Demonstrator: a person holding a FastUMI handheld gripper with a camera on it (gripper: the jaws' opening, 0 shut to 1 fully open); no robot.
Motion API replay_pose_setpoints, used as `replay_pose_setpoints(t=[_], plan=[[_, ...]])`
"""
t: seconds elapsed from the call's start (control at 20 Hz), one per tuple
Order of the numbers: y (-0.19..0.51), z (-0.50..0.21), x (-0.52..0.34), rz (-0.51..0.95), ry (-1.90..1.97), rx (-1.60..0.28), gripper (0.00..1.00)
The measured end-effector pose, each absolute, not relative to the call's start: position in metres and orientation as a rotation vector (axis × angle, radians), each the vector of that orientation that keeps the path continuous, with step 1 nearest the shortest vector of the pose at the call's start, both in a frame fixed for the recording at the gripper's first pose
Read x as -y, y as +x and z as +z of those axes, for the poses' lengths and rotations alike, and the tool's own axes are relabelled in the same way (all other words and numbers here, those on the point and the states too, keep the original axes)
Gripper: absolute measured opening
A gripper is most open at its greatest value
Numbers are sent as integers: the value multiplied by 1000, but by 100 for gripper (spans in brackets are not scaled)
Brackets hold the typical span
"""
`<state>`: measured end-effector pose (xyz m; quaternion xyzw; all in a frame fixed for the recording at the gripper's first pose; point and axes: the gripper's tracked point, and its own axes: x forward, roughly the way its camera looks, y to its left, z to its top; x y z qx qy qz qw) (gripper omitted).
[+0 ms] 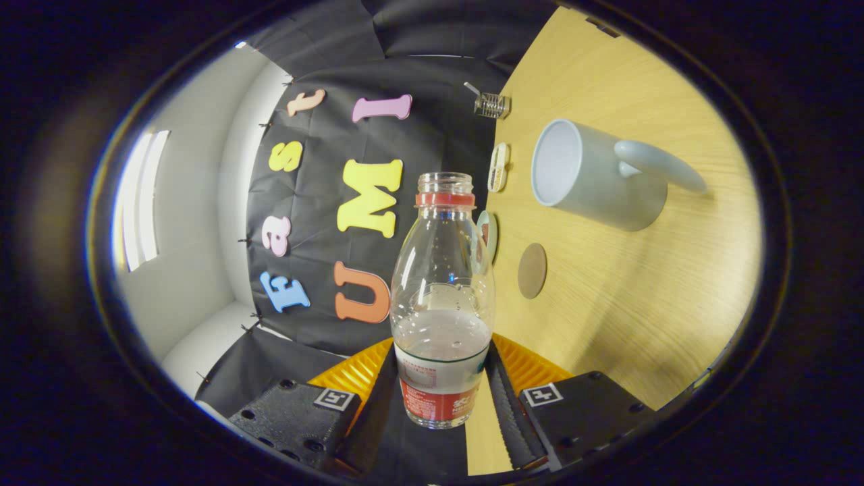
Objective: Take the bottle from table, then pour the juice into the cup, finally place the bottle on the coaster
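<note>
My gripper [442, 378] is shut on a clear plastic bottle [442, 283], with both fingers pressing on its labelled lower part. The bottle has no cap, a red ring under its open mouth, and a little clear liquid near its base. The view is rolled, so the wooden table [628, 317] stands to the right of the bottle. A pale grey mug [594, 179] stands on it beyond the fingers, its handle toward me and its inside looking empty. The bottle's mouth is apart from the mug. A round brown coaster [532, 271] lies on the table between the bottle and the mug.
A small glass holder [491, 104] sits at the table's far edge by the booth wall. A small white object [498, 167] and a round disc [487, 233], partly behind the bottle, lie along that edge. A white wall and a window show beyond the black cloth.
</note>
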<state>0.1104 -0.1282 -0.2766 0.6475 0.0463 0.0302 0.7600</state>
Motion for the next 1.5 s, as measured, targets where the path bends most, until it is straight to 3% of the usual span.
replay_pose_setpoints(t=[1.5], plan=[[139,-249,138,60,1686,-33,75]])
